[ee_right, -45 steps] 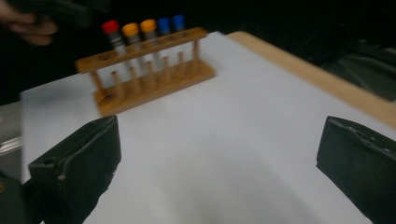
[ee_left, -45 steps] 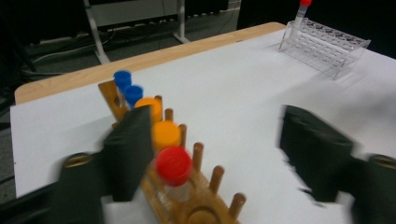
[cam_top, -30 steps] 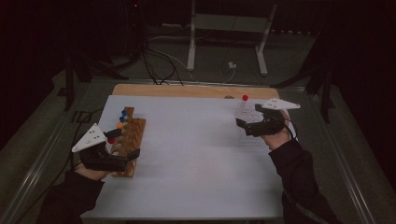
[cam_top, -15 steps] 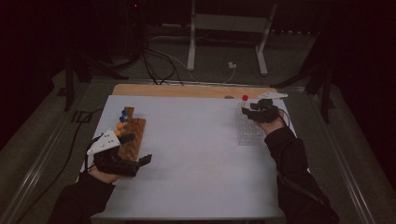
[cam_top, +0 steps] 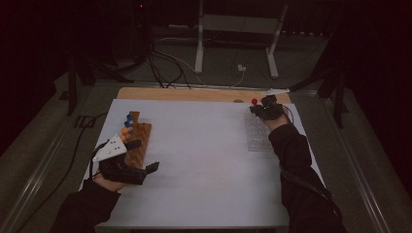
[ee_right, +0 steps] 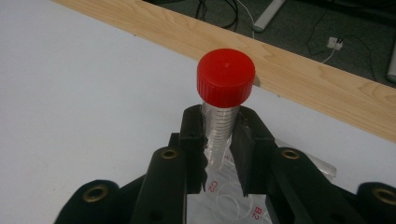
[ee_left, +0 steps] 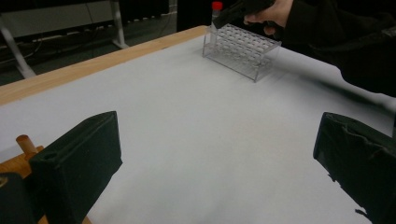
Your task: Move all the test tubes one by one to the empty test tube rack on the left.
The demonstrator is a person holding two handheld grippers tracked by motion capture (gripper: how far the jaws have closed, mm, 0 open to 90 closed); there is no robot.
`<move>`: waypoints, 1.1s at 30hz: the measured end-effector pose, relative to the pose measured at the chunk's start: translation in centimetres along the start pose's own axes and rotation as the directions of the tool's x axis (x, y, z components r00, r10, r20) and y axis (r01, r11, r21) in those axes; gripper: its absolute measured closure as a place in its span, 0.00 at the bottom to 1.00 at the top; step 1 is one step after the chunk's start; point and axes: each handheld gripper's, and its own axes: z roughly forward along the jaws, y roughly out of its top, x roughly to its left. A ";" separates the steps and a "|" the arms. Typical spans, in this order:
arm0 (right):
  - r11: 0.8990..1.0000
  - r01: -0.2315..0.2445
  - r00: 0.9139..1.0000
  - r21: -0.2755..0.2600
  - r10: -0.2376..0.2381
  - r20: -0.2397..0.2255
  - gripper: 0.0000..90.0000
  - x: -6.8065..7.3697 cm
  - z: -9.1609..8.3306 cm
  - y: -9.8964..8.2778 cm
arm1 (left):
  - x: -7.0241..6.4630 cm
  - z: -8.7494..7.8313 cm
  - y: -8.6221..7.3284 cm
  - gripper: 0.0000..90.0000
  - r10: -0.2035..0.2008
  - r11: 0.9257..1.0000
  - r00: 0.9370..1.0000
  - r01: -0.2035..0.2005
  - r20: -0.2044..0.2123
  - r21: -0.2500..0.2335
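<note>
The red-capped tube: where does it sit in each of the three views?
High view: red-capped tube at the far right, by the right gripper.
Left gripper view: top centre, at the clear rack.
Right gripper view: centre, between the jaws.
Shared landmark: the clear rack.

Looks like a lab bench in a dim test room

White-topped table (cam_top: pixel 204 160) with a clear plastic tube rack (ee_left: pixel 243 46) at 2 o'clock, a red-capped graduated tube (ee_right: pixel 225 93), cables (cam_top: pixel 165 68) and metal stand legs (cam_top: pixel 235 43) at 12 o'clock.
</note>
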 end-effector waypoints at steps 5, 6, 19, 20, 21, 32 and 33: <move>1.000 0.005 1.000 -0.024 -0.005 0.004 0.84 0.0 -0.9 0.5 | 0.0 0.0 0.0 0.02 0.003 1.000 1.000 -0.003 -0.001 0.004; 0.999 0.007 1.000 -0.038 -0.007 0.005 0.84 0.1 -1.3 0.7 | 0.0 0.0 0.0 0.02 0.001 1.000 1.000 -0.001 0.001 0.005; 0.978 0.130 0.991 -0.164 -0.135 -0.020 0.84 3.5 -7.1 3.1 | -0.4 0.5 0.6 0.02 0.003 1.000 1.000 -0.004 0.030 0.021; 0.977 0.137 0.989 -0.161 -0.144 -0.032 0.84 4.0 -7.2 2.9 | -0.4 0.6 0.6 0.02 0.002 1.000 1.000 -0.003 0.030 0.021; 0.976 0.141 0.987 -0.164 -0.151 -0.048 0.84 4.5 -7.4 2.7 | -0.4 0.6 0.7 0.02 0.003 1.000 1.000 -0.004 0.031 0.021; 0.968 0.198 0.951 -0.151 -0.227 -0.208 0.84 10.2 -8.4 -0.4 | -1.2 1.4 1.3 0.02 0.015 0.999 0.998 -0.017 0.064 0.030; 0.967 0.206 0.947 -0.149 -0.235 -0.218 0.84 10.8 -8.5 -0.7 | -1.3 1.5 1.3 0.02 0.015 0.999 0.997 -0.017 0.070 0.032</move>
